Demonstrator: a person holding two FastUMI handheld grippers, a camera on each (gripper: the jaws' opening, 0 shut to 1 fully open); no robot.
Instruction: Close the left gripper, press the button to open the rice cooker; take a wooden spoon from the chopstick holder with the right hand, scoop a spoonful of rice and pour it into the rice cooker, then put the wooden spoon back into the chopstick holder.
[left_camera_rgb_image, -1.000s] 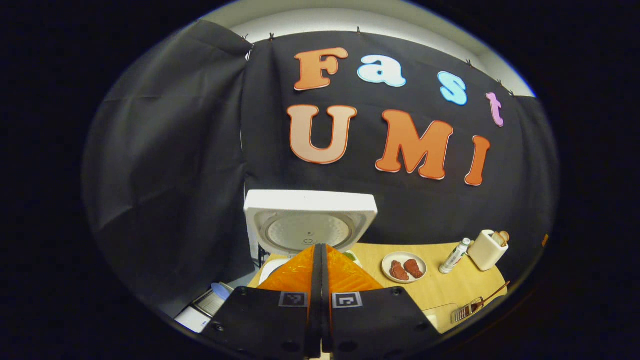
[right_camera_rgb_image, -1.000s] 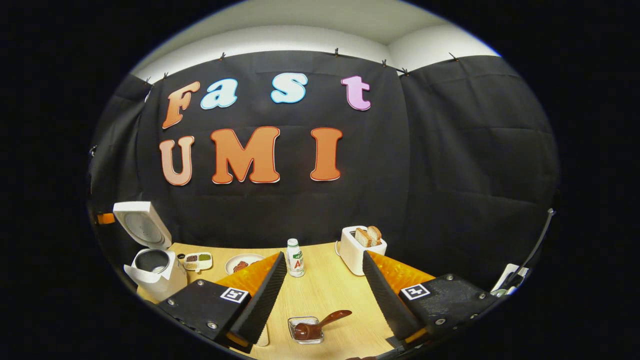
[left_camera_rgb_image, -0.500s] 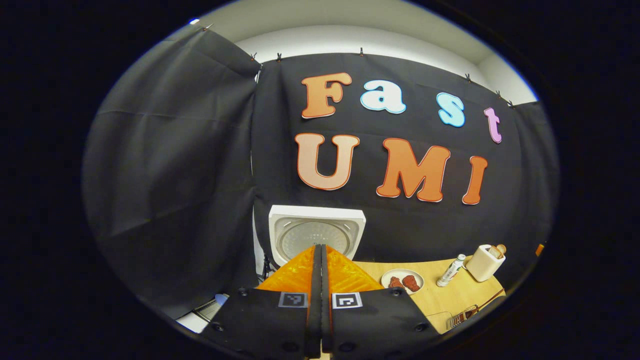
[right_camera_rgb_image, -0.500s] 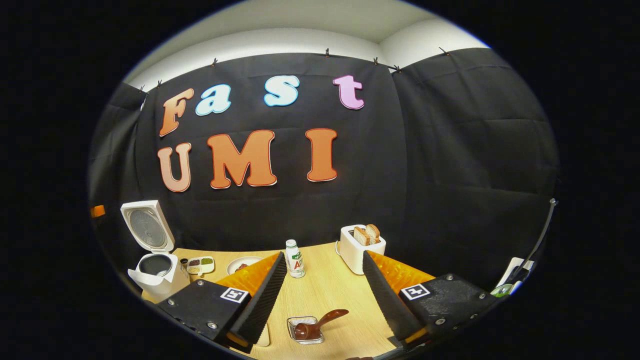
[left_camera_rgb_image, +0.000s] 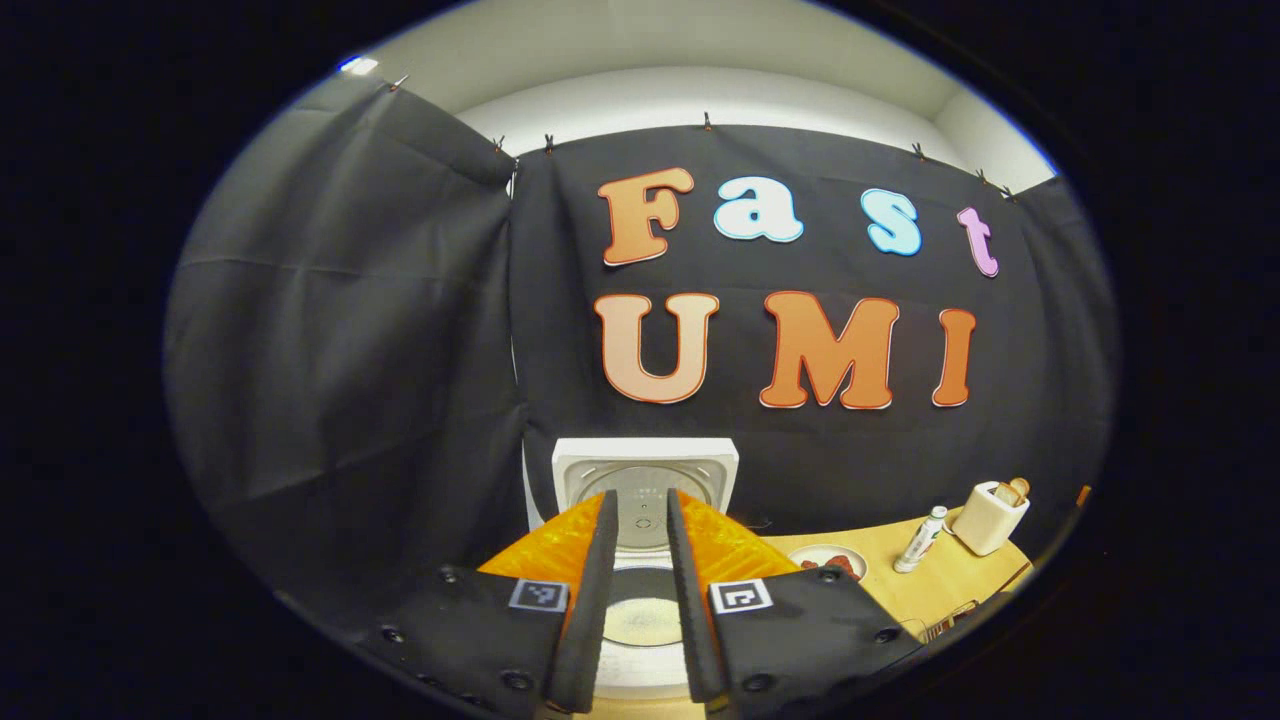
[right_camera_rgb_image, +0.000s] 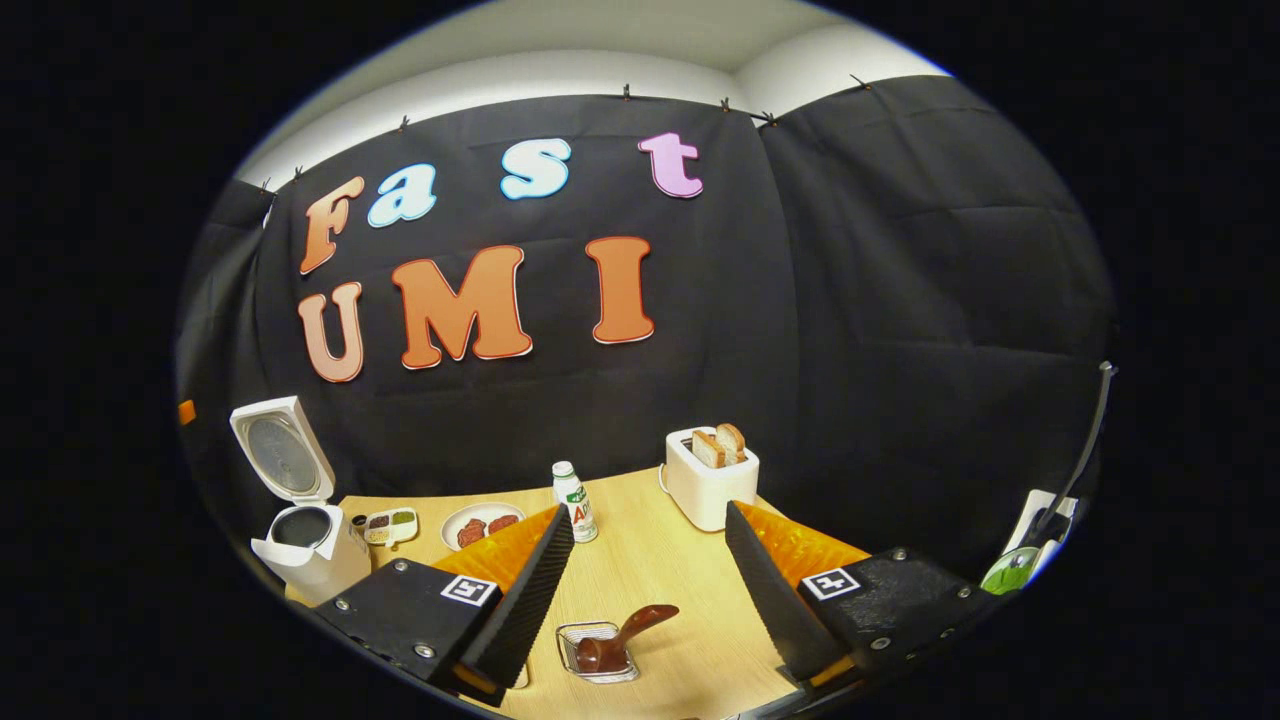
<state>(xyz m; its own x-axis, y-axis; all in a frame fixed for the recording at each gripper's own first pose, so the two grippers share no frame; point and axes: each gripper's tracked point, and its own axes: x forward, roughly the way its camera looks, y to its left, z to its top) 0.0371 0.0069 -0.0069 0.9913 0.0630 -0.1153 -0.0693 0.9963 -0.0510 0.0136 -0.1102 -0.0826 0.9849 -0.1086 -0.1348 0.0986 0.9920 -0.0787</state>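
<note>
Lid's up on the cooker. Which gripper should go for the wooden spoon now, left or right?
Right. The right gripper is open with the wooden spoon in its holder lying between its fingers, close ahead. The left gripper faces the open rice cooker.

rice cooker (right_camera_rgb_image: 305, 545): 1 | toaster (right_camera_rgb_image: 711, 483): 1 | bottle (right_camera_rgb_image: 574, 503): 1 | wooden spoon (right_camera_rgb_image: 622, 638): 1 | plate (right_camera_rgb_image: 480, 524): 1

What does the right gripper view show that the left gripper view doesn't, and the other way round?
Right gripper view's extras: the open right gripper and a little sectioned dish beside the rice cooker. Left gripper view's extras: the left gripper, fingers slightly apart, facing the cooker's raised lid. Shared: rice cooker, plate, bottle, toaster.
</note>
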